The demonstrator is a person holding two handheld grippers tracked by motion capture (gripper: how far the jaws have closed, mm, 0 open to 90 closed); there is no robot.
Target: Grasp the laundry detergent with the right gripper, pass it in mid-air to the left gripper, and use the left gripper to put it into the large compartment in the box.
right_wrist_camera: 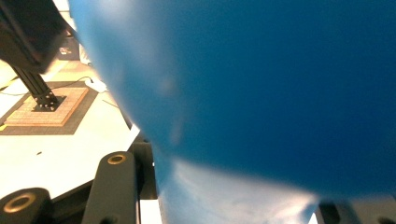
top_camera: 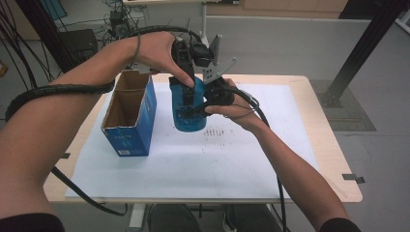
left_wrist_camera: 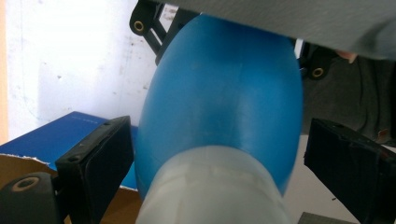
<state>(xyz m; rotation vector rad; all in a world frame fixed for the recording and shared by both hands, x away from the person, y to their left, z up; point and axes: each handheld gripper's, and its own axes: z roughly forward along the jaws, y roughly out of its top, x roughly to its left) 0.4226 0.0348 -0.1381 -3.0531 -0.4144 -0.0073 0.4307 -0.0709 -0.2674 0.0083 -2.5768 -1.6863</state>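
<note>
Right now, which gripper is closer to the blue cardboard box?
Left. The left gripper is over the blue bulb, just beside the open blue box. The right gripper holds the bulb's far side, so the bulb sits between it and the box.

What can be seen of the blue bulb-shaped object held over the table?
The blue bulb is a smooth, matte, egg-shaped body that looks like rubber or soft plastic, ending in a translucent whitish collar. It sits above the white sheet, just right of the open blue carton. The right gripper is shut on it; the left gripper straddles it, its pads apparently just clear of its sides.
</note>
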